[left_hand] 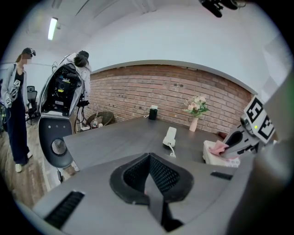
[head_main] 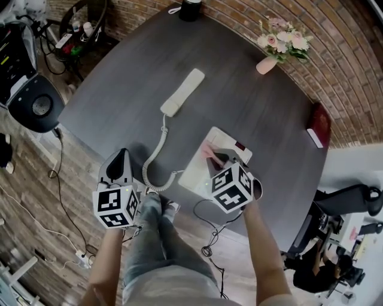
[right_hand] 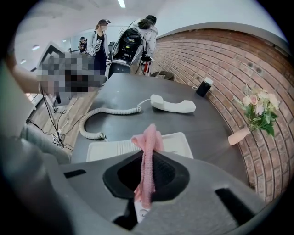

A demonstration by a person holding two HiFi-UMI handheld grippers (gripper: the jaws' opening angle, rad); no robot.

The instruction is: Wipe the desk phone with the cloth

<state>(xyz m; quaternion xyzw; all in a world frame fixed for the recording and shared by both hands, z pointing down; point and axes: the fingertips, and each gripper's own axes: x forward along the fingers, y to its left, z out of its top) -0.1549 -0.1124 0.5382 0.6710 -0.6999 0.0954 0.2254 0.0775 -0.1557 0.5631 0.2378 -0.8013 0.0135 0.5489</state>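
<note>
The white desk phone base point(head_main: 206, 162) sits near the front edge of the dark table point(head_main: 251, 107). Its handset point(head_main: 182, 92) lies off the hook further back, joined by a coiled cord point(head_main: 154, 156). My right gripper point(head_main: 215, 158) is shut on a pink cloth point(right_hand: 147, 158), which hangs over the phone base point(right_hand: 138, 146); the cloth point(head_main: 207, 150) also shows on the base in the head view. My left gripper point(head_main: 119, 160) hovers at the table's front left edge, shut and with nothing in it. From the left gripper view the phone base point(left_hand: 218, 153) and the right gripper point(left_hand: 229, 144) appear at the right.
A pink vase of flowers point(head_main: 281, 45) stands at the back right, a red book point(head_main: 318, 124) at the right edge, a black cup point(head_main: 191, 9) at the back. Cables point(head_main: 209, 239) run on the wooden floor. People and a robot stand beyond the table point(left_hand: 64, 87).
</note>
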